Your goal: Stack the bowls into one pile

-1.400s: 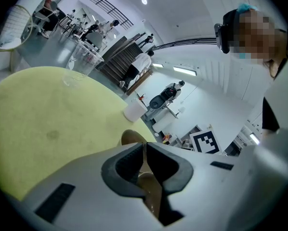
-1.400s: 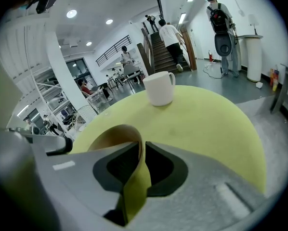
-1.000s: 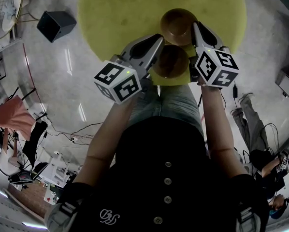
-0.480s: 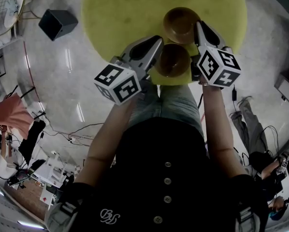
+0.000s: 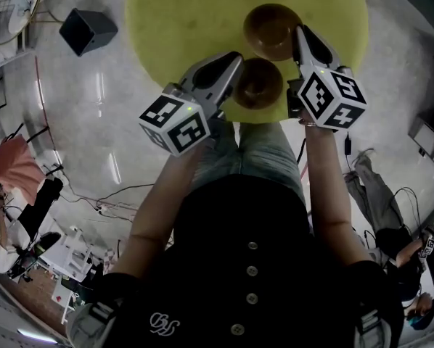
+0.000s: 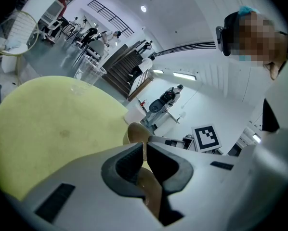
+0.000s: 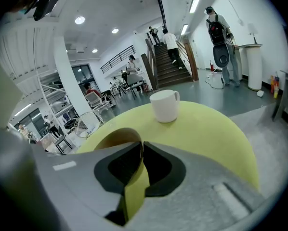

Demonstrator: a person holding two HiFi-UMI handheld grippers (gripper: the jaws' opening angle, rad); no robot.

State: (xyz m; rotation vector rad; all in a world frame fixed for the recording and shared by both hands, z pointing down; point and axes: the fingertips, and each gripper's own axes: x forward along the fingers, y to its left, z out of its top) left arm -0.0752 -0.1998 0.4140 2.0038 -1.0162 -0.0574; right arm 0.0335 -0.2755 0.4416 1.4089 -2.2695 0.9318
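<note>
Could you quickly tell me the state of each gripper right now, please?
Left gripper: shut on the rim of the near bowl.
Right gripper: shut on the rim of the far bowl.

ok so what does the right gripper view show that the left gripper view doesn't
Only the right gripper view: a white mug standing on the table, and the right gripper with its jaws closed at the rim of the far bowl.

Only the left gripper view: a clear cup near the table's far edge, the left gripper with its jaws shut on the near bowl, and the right gripper's marker cube.

Both: the yellow table and the far bowl.
</note>
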